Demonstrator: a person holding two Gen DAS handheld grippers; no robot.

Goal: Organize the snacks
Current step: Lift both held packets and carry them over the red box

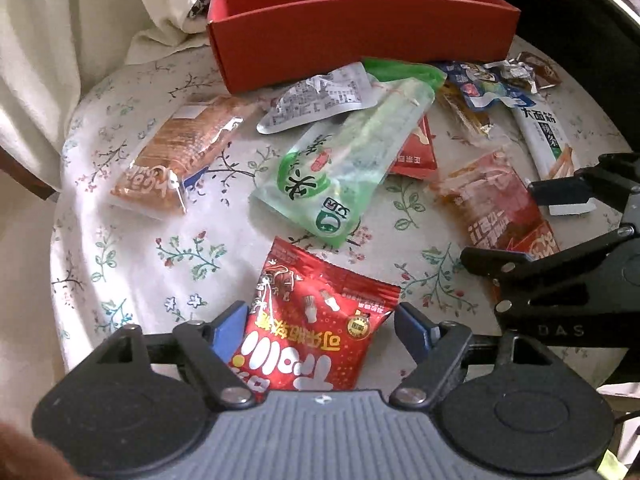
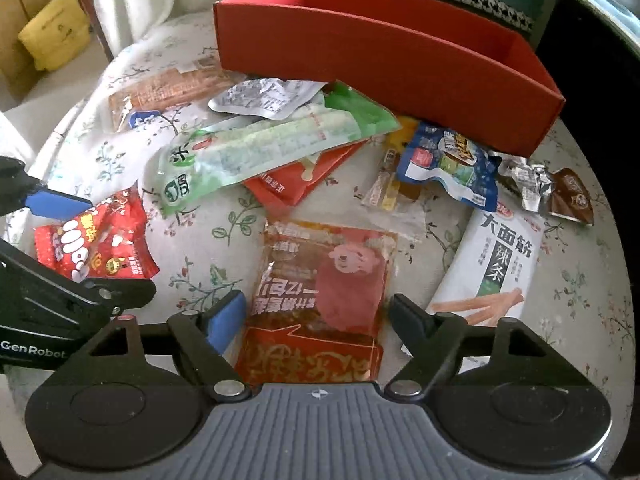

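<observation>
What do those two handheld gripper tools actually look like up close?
Both match: the left gripper and right gripper have a ribbed grey body, round black discs either side, black linkage arms with silver rivets, and blue finger pads. White lettering marks their sides.

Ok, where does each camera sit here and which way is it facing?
Left wrist: on the left gripper, looking steeply down at a red candy bag between its open fingers; the right gripper shows at the right edge.
Right wrist: on the right gripper, looking down at an orange snack pack; the left gripper shows at the left edge.
Both share the red box, green pouch and floral tablecloth.
</observation>
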